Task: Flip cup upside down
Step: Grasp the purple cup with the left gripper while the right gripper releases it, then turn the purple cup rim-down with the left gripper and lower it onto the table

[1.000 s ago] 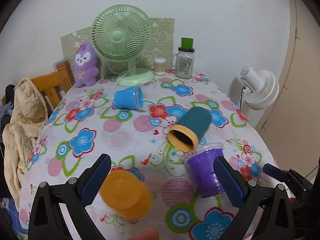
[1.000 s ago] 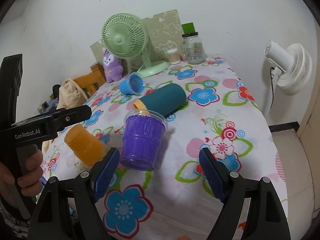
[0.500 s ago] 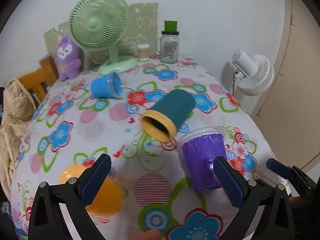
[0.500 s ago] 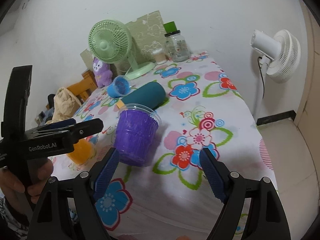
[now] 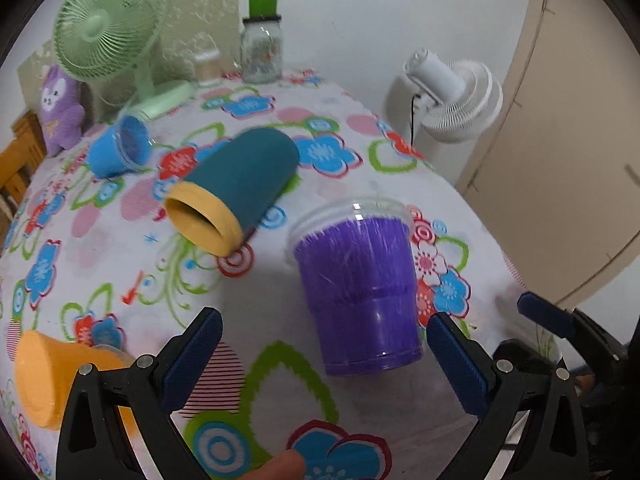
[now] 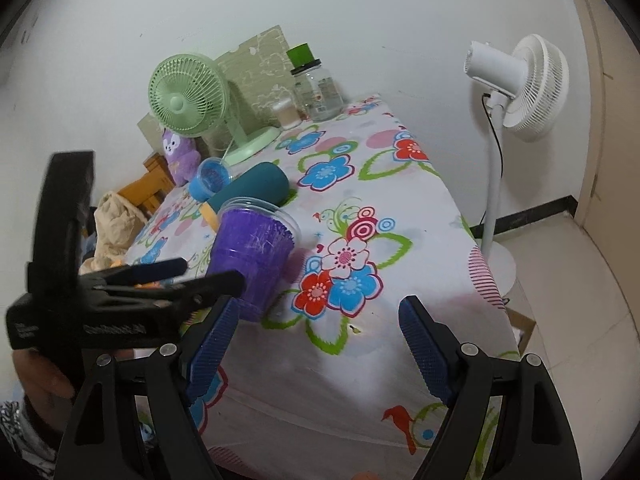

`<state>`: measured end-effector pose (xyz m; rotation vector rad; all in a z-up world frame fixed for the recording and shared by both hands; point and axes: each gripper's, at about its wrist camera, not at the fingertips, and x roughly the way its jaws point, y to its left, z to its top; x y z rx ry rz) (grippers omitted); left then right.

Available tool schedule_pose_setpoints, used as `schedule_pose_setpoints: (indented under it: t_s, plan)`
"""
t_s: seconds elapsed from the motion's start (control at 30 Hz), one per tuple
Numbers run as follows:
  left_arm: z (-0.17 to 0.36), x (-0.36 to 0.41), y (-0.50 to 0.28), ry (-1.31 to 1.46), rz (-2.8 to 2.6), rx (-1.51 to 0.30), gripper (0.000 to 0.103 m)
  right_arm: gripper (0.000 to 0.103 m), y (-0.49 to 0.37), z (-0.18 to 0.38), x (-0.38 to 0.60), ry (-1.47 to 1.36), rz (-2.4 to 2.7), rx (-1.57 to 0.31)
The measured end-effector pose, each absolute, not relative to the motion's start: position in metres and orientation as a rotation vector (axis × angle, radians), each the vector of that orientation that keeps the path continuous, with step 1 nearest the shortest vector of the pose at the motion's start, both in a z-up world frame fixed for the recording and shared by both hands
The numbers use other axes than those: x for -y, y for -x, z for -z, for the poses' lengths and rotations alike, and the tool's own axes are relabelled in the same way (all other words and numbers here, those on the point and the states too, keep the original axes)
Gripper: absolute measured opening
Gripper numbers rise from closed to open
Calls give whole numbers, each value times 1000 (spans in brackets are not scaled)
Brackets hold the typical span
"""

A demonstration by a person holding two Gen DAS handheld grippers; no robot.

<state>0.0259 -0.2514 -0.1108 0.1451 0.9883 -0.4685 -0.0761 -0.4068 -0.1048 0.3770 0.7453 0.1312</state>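
A purple plastic cup (image 5: 360, 288) stands upright, mouth up, on the flowered tablecloth (image 5: 280, 128) near the table's front right. My left gripper (image 5: 324, 356) is open and empty just in front of it, with the cup between and beyond its pads. The cup also shows in the right wrist view (image 6: 250, 258). My right gripper (image 6: 316, 344) is open and empty near the table's front edge, to the right of the cup. The left gripper (image 6: 180, 276) shows there too, beside the cup.
A teal cup (image 5: 236, 188) with a yellow rim, a blue cup (image 5: 118, 152) and an orange cup (image 5: 60, 380) lie on their sides. A green fan (image 5: 108, 36), a jar (image 5: 262, 48) and a purple plush (image 5: 60, 108) stand at the back. A white floor fan (image 6: 520, 80) stands right of the table.
My left gripper has swung right and closer, from the orange cup toward the purple cup. My right gripper has pulled back and to the right, away from the purple cup.
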Motion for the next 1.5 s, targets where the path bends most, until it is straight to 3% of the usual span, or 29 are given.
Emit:
schedule_pose_setpoints:
  t_s: [0.17,0.33,0.5,1.5]
  plan:
    - [122,256,-29,-157,490,-1041,99,85,78,106,412,-388,-133,-741]
    - [124,256,-31,-173,492,-1049,73,85,79,106,413,-391,-134,-739]
    - [125,257,-31,-197,515,-1071,57,85,79,107,414,-395,-136,-738]
    - [61,197,-12,-214,528,-1083,56,85,60,98,377,-368,-233,-730]
